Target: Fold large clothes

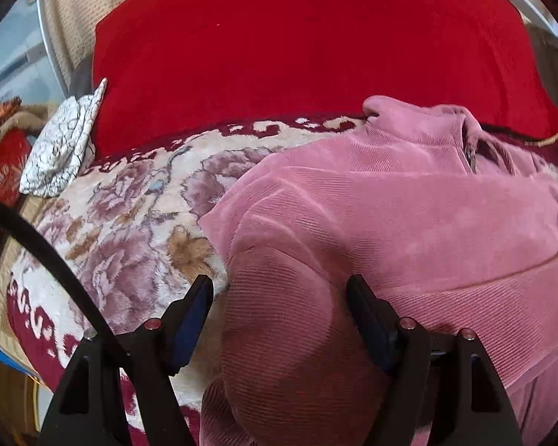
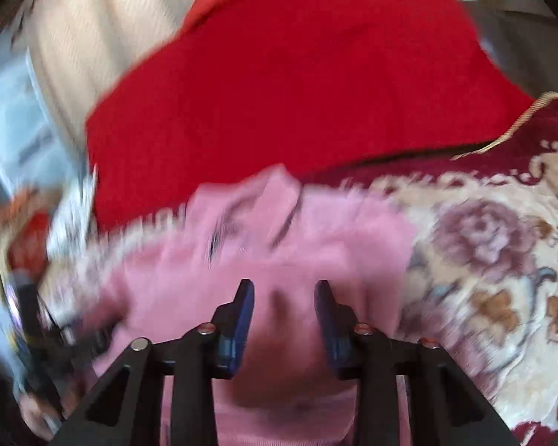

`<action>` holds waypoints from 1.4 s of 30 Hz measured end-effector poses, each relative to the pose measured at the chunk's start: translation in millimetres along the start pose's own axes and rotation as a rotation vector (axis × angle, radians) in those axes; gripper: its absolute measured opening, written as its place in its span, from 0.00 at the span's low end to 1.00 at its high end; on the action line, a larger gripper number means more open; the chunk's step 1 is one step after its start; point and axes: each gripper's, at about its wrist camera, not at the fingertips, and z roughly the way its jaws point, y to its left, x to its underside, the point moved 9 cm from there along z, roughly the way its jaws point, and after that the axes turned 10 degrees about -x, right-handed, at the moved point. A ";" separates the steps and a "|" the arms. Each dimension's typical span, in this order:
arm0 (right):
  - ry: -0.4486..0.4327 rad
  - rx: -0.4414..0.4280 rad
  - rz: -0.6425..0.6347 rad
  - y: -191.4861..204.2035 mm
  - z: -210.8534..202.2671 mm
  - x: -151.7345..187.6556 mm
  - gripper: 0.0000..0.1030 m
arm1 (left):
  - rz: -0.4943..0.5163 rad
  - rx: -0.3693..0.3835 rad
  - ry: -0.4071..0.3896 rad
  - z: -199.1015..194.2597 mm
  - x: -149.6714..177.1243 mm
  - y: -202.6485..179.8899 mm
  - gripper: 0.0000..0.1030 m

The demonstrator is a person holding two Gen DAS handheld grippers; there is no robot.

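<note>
A pink corduroy garment (image 1: 409,215) lies on a floral blanket (image 1: 130,223), its collar toward the far side. My left gripper (image 1: 279,290) stands open over the garment's near left part. A rounded fold of the pink cloth bulges up between its fingers, close to the right pad (image 1: 368,319) and apart from the left one. In the blurred right wrist view, my right gripper (image 2: 284,293) hovers over the same pink garment (image 2: 241,260) below its collar. Its jaws stand apart with a clear gap, and no cloth is pinched between the pads.
A big red cloth (image 1: 297,55) covers the far side beyond the garment. A white crackle-patterned cloth (image 1: 63,148) lies at the left by the red one. A black cable (image 1: 55,260) arcs across the left foreground. The floral blanket (image 2: 483,278) spreads out to the right.
</note>
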 end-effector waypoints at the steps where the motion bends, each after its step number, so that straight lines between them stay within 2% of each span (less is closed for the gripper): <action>1: 0.064 0.016 -0.036 3.2 10.4 12.9 0.35 | 0.010 -0.010 0.001 1.1 1.6 -0.6 0.77; 3: 0.206 0.017 -0.069 6.8 23.9 42.7 0.35 | 0.028 -0.039 -0.003 4.3 5.3 -1.2 0.80; 4: 0.213 0.030 -0.083 7.2 24.6 49.7 0.35 | 0.036 -0.051 -0.010 4.2 6.6 -1.9 0.81; 7: 0.198 0.035 -0.117 12.8 12.5 52.5 0.35 | 0.065 -0.085 -0.047 2.9 8.1 -4.1 0.84; 10: 0.112 0.005 -0.094 16.8 1.7 37.1 0.35 | 0.075 -0.115 -0.083 1.1 9.9 -4.3 0.85; 14: 0.024 0.050 -0.049 5.7 2.6 16.2 0.38 | 0.079 -0.116 -0.091 1.7 9.4 -2.9 0.88; 16: 0.042 0.115 -0.010 -11.4 14.9 13.3 0.38 | 0.060 -0.102 -0.084 3.4 10.4 -1.3 0.89; 18: 0.146 0.143 0.043 -30.4 38.9 26.2 0.38 | 0.038 -0.090 -0.078 5.3 11.4 0.7 0.91; 19: 0.139 0.149 0.038 -31.4 44.6 23.6 0.38 | 0.028 -0.083 -0.073 6.5 11.8 1.4 0.92; 23: 0.117 0.185 -0.024 -27.6 43.4 26.2 0.38 | -0.070 -0.007 0.009 16.2 17.3 11.2 0.98; 26: 0.113 0.159 -0.004 -30.3 41.2 29.3 0.38 | -0.250 0.162 0.159 28.8 30.7 24.3 1.00; 28: 0.108 0.138 0.022 -31.0 33.1 26.6 0.38 | -0.205 0.200 0.174 23.7 29.8 23.5 1.00; 29: 0.106 0.135 0.031 -30.8 29.0 26.7 0.38 | -0.159 0.190 0.165 18.3 28.3 24.0 1.00; 31: 0.102 0.121 0.041 -26.9 21.2 26.0 0.38 | -0.140 0.135 0.104 6.8 24.4 31.9 1.00; 34: 0.080 0.054 0.029 -10.2 8.0 25.8 0.38 | -0.183 0.049 -0.075 -26.6 9.6 59.2 1.00; 36: 0.072 -0.001 0.004 6.5 -0.6 28.0 0.38 | -0.227 -0.015 -0.114 -33.4 11.2 74.9 1.00; 37: 0.071 -0.023 -0.017 15.2 -2.9 29.5 0.38 | -0.246 -0.027 -0.108 -32.2 14.8 78.6 1.00; 39: 0.095 -0.057 -0.065 33.5 -1.9 36.3 0.39 | -0.271 -0.004 -0.016 -16.6 26.8 76.5 1.00; 41: 0.156 -0.067 -0.094 44.4 9.1 50.3 0.59 | -0.230 -0.001 0.096 5.7 40.7 67.4 1.00; 42: 0.187 -0.067 -0.097 46.1 15.2 57.1 0.60 | -0.197 -0.020 0.126 12.9 44.6 64.6 1.00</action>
